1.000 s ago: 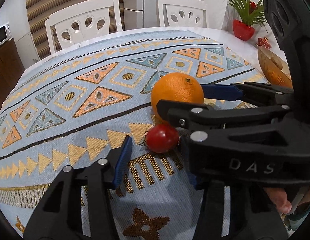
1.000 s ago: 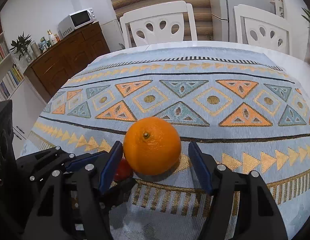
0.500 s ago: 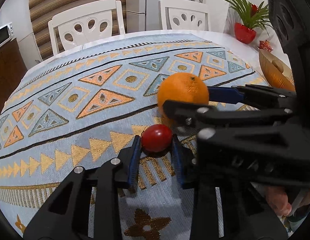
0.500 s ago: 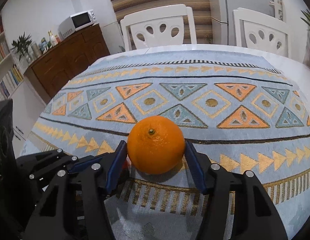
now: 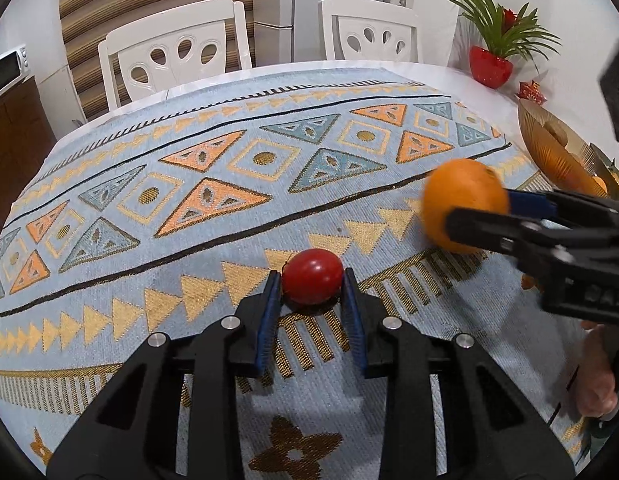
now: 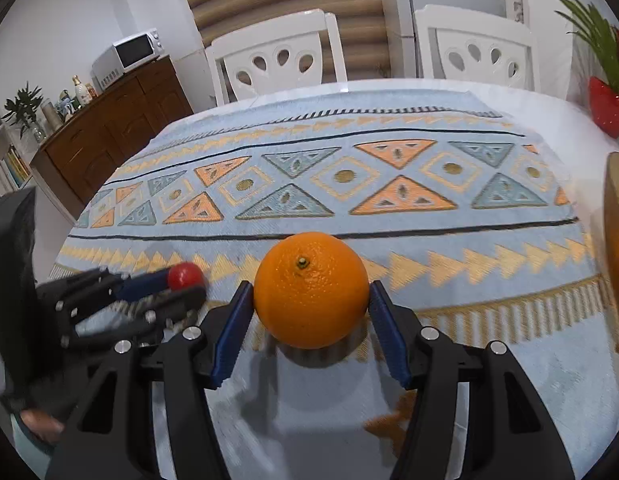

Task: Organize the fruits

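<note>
We see a white table (image 5: 441, 74) under a patterned cloth (image 5: 213, 184); an amber bowl (image 5: 549, 148) and a red plant pot (image 5: 491, 72) sit at its right edge.

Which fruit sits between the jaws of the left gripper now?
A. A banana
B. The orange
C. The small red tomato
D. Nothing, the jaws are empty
C. In the left wrist view the small red tomato sits between the blue pads of the left gripper, while the orange is between the jaws of the right gripper.
</note>
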Available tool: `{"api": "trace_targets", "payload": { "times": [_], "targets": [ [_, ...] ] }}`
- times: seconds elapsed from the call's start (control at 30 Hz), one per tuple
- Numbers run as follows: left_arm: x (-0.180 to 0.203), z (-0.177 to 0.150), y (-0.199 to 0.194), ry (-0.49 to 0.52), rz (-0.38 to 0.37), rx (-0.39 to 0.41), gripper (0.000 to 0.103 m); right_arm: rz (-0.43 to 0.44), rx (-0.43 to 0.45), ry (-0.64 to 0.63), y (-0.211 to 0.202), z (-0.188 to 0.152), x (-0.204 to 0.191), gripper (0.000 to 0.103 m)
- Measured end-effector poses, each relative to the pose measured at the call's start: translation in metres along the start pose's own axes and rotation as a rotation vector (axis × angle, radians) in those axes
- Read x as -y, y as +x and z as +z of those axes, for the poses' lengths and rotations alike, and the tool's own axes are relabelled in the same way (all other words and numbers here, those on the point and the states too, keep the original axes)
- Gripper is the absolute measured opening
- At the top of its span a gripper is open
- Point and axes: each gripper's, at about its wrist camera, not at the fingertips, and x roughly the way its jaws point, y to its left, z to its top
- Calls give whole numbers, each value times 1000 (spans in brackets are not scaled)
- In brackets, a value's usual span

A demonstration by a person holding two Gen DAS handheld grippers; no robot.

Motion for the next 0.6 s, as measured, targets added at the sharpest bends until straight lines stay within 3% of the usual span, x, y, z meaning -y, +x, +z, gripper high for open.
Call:
{"api": "trace_targets", "payload": {
  "times": [0.6],
  "targets": [
    [1,0,1,8,11,-1,30,-66,-1,-53,0,-13,-1,64]
  ]
}}
